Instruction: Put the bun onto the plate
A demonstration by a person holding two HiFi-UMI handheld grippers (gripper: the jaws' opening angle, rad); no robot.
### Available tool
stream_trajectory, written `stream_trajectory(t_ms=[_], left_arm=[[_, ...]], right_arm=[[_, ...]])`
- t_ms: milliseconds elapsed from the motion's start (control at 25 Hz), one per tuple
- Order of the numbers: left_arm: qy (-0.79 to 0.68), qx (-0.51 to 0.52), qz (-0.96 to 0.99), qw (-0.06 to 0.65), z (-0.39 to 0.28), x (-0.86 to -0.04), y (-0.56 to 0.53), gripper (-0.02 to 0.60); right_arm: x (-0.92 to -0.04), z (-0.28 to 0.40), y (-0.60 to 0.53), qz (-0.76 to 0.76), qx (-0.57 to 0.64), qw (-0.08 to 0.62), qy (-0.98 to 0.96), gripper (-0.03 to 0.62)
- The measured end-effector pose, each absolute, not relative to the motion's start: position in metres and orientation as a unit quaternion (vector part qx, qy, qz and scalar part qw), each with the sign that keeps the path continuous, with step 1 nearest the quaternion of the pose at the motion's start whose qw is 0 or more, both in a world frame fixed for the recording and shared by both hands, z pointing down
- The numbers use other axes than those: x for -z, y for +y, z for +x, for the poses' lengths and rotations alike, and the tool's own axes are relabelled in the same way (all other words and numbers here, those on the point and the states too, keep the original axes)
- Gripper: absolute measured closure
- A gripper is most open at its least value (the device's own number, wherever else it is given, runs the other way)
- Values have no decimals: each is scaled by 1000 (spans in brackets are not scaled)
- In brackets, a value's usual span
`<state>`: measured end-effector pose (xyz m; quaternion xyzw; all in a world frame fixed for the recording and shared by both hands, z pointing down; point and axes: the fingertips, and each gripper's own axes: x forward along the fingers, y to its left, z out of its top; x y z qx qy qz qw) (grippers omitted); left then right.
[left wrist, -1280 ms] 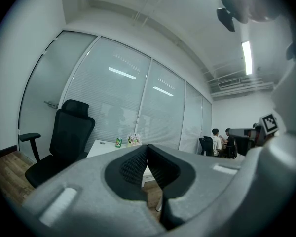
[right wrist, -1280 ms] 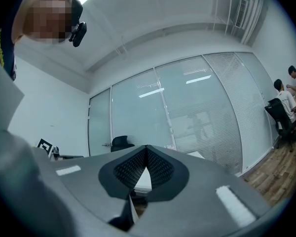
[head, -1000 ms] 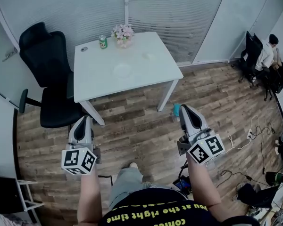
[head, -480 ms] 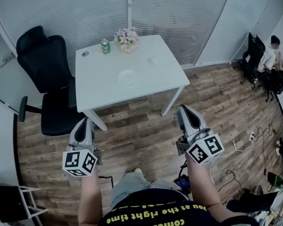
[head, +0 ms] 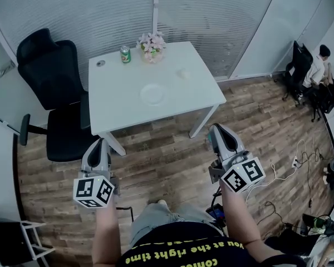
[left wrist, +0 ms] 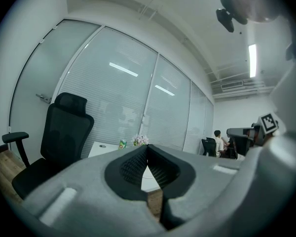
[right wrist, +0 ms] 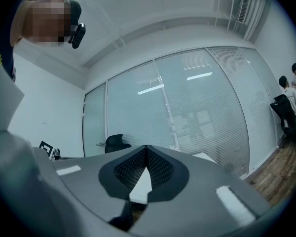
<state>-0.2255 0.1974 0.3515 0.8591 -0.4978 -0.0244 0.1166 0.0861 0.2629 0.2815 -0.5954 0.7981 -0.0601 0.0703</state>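
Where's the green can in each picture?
Head view: green can at the back of the white table, left of the flowers.
Left gripper view: green can, tiny, near the middle, left of the flowers.
Right gripper view: not in it.
Shared landmark: the black chair.

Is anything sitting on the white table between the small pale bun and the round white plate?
Nothing visible. Bare white tabletop separates the small pale bun from the round white plate; the green can and pink flowers stand at the far edge, off that path.
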Motion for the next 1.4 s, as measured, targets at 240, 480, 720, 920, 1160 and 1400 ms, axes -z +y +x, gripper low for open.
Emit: stream_trajectory(t_ms=[240,480,720,920,1160,1400], left_arm=[[-499,26,858,122,-231,-356,202,581],[-505,19,853,132,-241,-366,216,580],[-509,17,850,133,-249,-367,226,580],[-511,18,849,133,-253,-367,229,581],[-512,17,849,130,-252,-365,224,580],[-518,18,846,127,-253,-366,217,581]], right_arm=[[-285,78,264,-592,64,64,801,588],[-291,71,273,-587,72,57,805,588],[-291,66,281,-585,74,57,806,589],[-291,63,283,-584,74,57,807,588],[-292,63,277,-579,77,57,810,588],[-294,61,262,-569,76,58,817,588]])
